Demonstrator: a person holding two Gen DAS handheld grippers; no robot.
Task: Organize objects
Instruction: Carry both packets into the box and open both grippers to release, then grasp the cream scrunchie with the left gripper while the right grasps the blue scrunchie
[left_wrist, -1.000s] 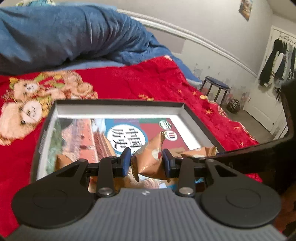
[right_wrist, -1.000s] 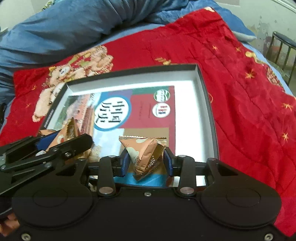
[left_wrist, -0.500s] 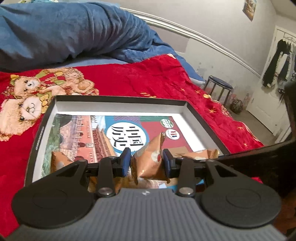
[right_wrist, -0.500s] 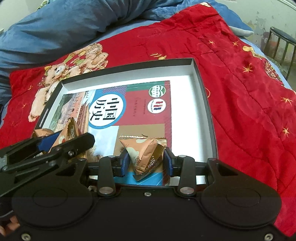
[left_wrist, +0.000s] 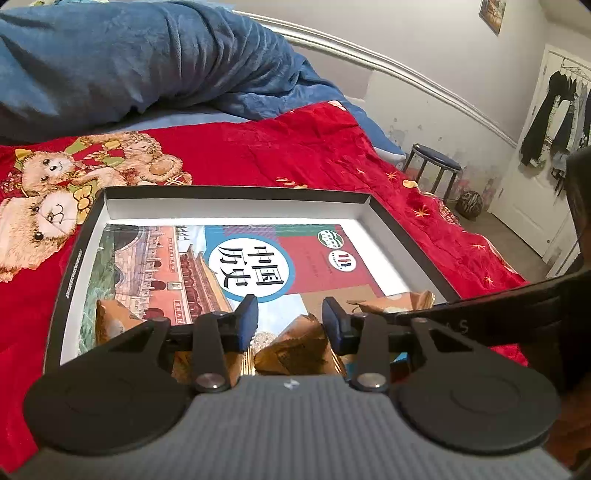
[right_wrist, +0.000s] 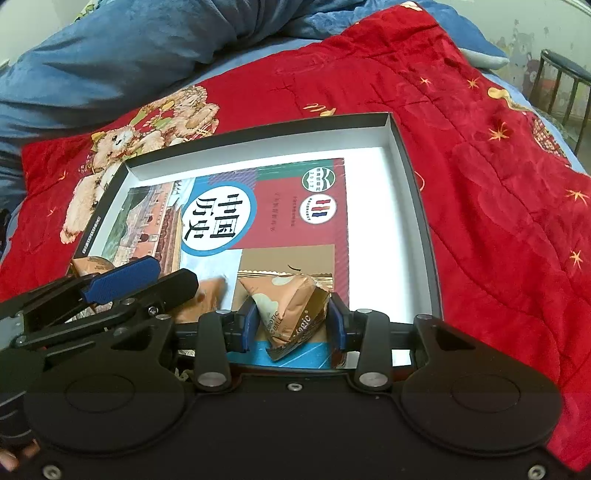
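Three snack packets (right_wrist: 291, 314) – one book (right_wrist: 266, 210) – one box (right_wrist: 417, 206).

On the book (right_wrist: 258, 214) lying in the box you can read "中国历史" in its white circle, "2017" on the green round seal beside it, and on the snack packet (right_wrist: 291, 314) between your right gripper's pads "BIOTIC BALL".
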